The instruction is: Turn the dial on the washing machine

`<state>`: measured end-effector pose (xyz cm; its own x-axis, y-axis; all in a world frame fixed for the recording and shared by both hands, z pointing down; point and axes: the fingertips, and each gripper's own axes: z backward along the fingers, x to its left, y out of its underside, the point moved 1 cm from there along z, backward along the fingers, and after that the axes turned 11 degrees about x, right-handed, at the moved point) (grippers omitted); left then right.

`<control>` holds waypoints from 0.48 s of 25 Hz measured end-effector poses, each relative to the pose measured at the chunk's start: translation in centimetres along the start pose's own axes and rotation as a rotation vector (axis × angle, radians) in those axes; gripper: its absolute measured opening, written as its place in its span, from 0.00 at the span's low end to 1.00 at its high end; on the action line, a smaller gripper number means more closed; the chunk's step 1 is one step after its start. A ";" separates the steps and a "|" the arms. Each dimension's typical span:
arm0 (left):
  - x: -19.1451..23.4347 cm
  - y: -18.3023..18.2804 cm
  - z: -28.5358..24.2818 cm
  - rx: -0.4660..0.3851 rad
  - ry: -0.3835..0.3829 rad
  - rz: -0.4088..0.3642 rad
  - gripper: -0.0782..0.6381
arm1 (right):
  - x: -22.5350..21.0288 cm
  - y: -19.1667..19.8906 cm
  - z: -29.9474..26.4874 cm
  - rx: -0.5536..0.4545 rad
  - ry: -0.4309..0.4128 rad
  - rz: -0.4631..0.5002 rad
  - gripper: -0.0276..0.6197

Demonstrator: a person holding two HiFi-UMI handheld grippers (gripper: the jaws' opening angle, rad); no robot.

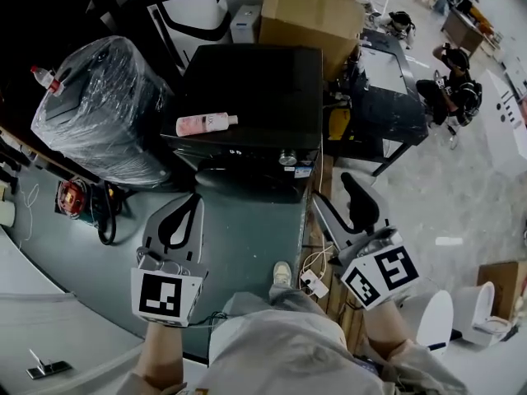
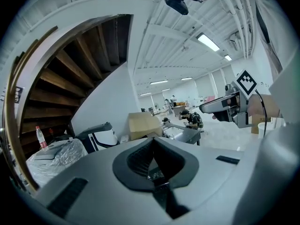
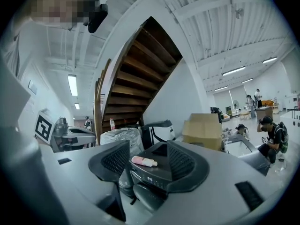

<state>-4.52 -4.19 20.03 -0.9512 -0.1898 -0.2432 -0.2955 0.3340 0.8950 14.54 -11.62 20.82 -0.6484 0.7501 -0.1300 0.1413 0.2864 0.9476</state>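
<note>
The black washing machine (image 1: 247,89) stands ahead of me with a pink bottle (image 1: 206,123) lying on its lid. Its silver dial (image 1: 287,158) sits on the front panel at the right. My right gripper (image 1: 331,186) hangs a little short of that corner, open with nothing between its fingers. In the right gripper view the machine (image 3: 154,170) and the bottle (image 3: 144,161) show between the spread jaws of the right gripper (image 3: 148,146). My left gripper (image 1: 195,196) is held lower left of the machine, shut and empty; its tips meet in the left gripper view (image 2: 153,139).
A plastic-wrapped appliance (image 1: 103,105) stands left of the machine, a cardboard box (image 1: 313,15) behind it, a dark table (image 1: 387,97) to the right. Tools and a cable (image 1: 86,204) lie on the floor at left, a power strip (image 1: 311,282) near my foot. A person (image 1: 451,85) crouches far right.
</note>
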 end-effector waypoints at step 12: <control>0.3 -0.3 -4.5 -0.002 0.036 -0.036 0.14 | -3.1 1.3 -3.9 0.035 0.012 -0.024 0.46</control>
<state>-4.27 -8.47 21.34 -0.9361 -0.2345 -0.2621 -0.3295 0.3243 0.8867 13.85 -15.87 23.63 -0.6606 0.7358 -0.1492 0.1514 0.3252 0.9335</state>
